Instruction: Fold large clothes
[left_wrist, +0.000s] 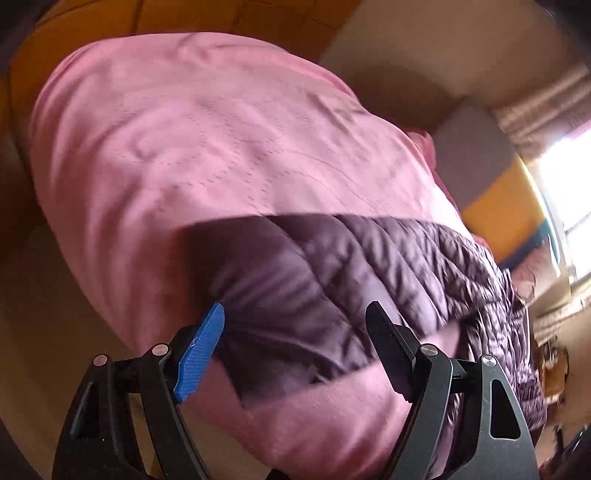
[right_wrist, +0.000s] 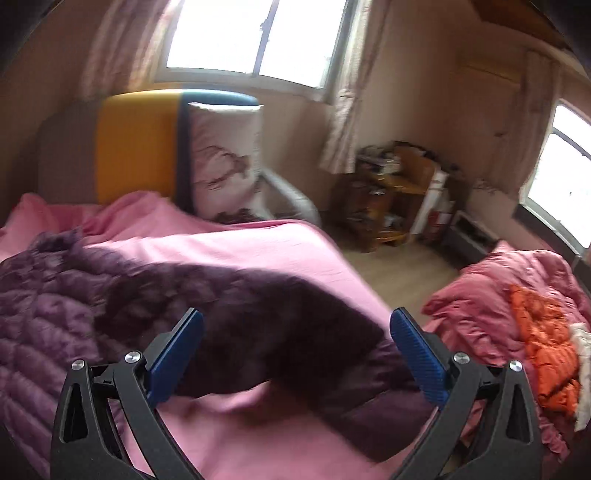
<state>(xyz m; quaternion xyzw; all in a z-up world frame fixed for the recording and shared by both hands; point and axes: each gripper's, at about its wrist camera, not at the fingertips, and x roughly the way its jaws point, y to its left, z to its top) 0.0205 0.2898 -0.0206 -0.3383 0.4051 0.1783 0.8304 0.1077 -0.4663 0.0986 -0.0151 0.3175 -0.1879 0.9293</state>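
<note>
A: Where's the garment?

B: The purple quilted jacket (right_wrist: 110, 306) lies spread on the pink bed sheet (right_wrist: 258, 243), its body toward the yellow headboard (right_wrist: 136, 144) and one dark sleeve (right_wrist: 295, 332) stretched away from it, toward the foot of the bed.

A: And the tools?

B: Both spread wide, pinching nothing. The right gripper (right_wrist: 295, 350) hovers over that sleeve; cloth shows between the pads but they don't press it. The left gripper (left_wrist: 295, 354) hangs open above the jacket's edge.

A: So which step?

B: I'd judge it's between folds: a free moment before the next grab (nothing lifted in either view). The next move seems to call for closing on the sleeve near its cuff and carrying it across the body.

A: Anything in the way?

B: Not on the jacket itself. Beyond the foot of the bed from the headboard, a heap of pink bedding (right_wrist: 498, 295) with an orange garment (right_wrist: 543, 343) sits well apart. A patterned pillow (right_wrist: 225, 158) leans just beside the headboard, a cluttered wooden shelf (right_wrist: 391, 195) farther off.
</note>
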